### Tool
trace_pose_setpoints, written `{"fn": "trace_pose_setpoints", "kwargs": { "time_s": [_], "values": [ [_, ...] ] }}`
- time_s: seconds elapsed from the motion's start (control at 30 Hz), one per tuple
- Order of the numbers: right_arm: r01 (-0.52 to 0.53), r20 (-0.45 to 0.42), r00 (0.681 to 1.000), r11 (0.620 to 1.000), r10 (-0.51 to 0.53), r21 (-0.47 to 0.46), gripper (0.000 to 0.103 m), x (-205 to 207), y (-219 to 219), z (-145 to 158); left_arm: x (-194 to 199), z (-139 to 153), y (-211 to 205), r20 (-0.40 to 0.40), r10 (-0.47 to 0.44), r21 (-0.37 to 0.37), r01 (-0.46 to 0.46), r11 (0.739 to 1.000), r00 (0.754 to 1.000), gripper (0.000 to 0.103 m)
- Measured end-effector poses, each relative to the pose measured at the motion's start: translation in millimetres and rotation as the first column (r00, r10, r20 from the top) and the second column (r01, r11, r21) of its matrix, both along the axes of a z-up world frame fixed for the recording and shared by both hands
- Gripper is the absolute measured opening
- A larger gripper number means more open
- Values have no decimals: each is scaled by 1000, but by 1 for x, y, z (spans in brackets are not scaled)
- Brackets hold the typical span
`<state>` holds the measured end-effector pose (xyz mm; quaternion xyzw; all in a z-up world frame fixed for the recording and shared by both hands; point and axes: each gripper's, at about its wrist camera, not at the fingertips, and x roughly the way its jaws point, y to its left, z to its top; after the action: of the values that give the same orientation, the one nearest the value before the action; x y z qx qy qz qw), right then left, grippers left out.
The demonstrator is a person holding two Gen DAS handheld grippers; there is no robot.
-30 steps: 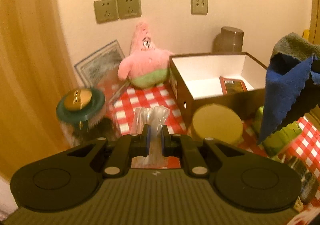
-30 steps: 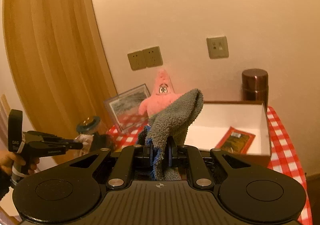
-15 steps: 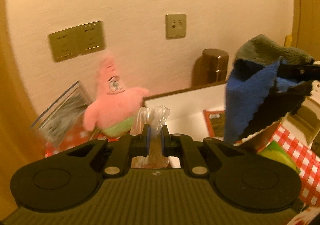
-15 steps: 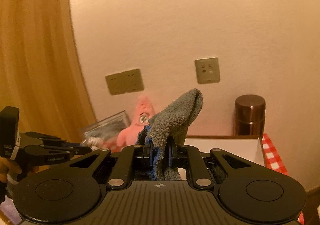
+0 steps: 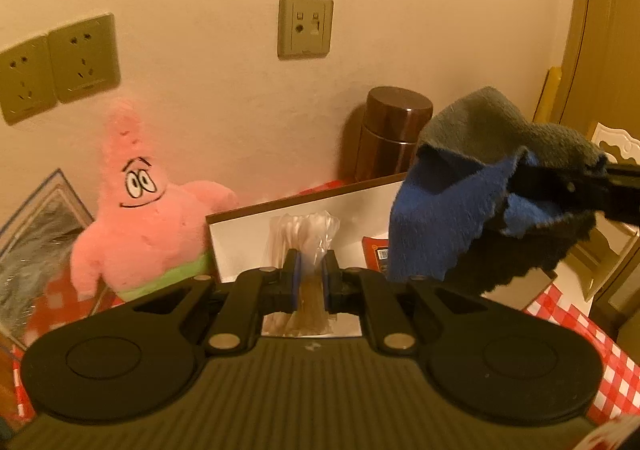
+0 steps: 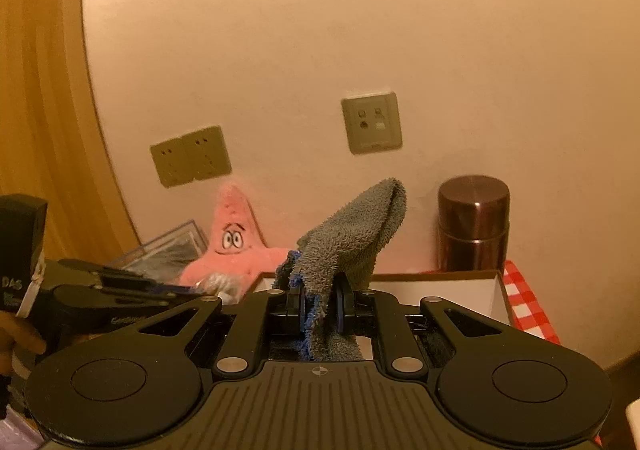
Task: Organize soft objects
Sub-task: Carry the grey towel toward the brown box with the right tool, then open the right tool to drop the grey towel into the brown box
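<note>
Peach-coloured wall fills the background of both views, with olive-green sockets [image 5: 305, 27] set into it and a red-and-white checked tablecloth [image 5: 568, 314] at the lower right of the left wrist view. A brown box [image 5: 256, 226] with a smooth white inside sits at the centre, open side up, just behind the left gripper.

The left gripper [image 5: 310, 279] is clamped on a clear, crinkly plastic packet [image 5: 303, 238]. Its long axis runs upright, the bunched top rising above the blue pads and the yellowish lower end hanging below them, in front of the box.

The right gripper [image 6: 320, 304] is pinched on a cloth [image 6: 352, 234], fuzzy grey terry on one face and blue on the other, with a scalloped edge. In the right wrist view it stands up from the pads and folds over towards the upper right; in the left wrist view it hangs at the right of the frame over the box, blue face [image 5: 440, 210] turned left.

A pink plush starfish [image 5: 144, 206] with a green hem leans upright against the wall left of the box, its point upward. A smooth brown metal canister [image 5: 390, 134] stands behind the box. A flat packet [image 5: 374, 250] lies inside the box.
</note>
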<state>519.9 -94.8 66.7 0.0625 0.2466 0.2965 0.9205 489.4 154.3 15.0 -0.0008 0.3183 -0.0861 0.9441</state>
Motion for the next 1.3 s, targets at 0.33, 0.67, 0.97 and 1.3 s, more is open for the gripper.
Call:
{"fn": "trace_pose_setpoints", "kwargs": {
  "time_s": [0.33,0.67,0.97,1.3],
  "values": [
    [-3,-43,999,1000,2,-22,13,11,7,-21,24,-14,13,-47,52,-27,-53,998,998,27],
    [-23,-67,997,1000,22,-9,14,26,29,-32,3,-23,41,-87,123,-47,-127,991,989,32],
    [23,-58,998,1000,-22,9,75,40,46,-29,-16,-23,49,-89,144,-54,-149,987,986,38],
    [2,-167,986,996,-17,-89,75,19,32,-48,-38,-13,55,-95,168,-64,-175,983,981,41]
  ]
}}
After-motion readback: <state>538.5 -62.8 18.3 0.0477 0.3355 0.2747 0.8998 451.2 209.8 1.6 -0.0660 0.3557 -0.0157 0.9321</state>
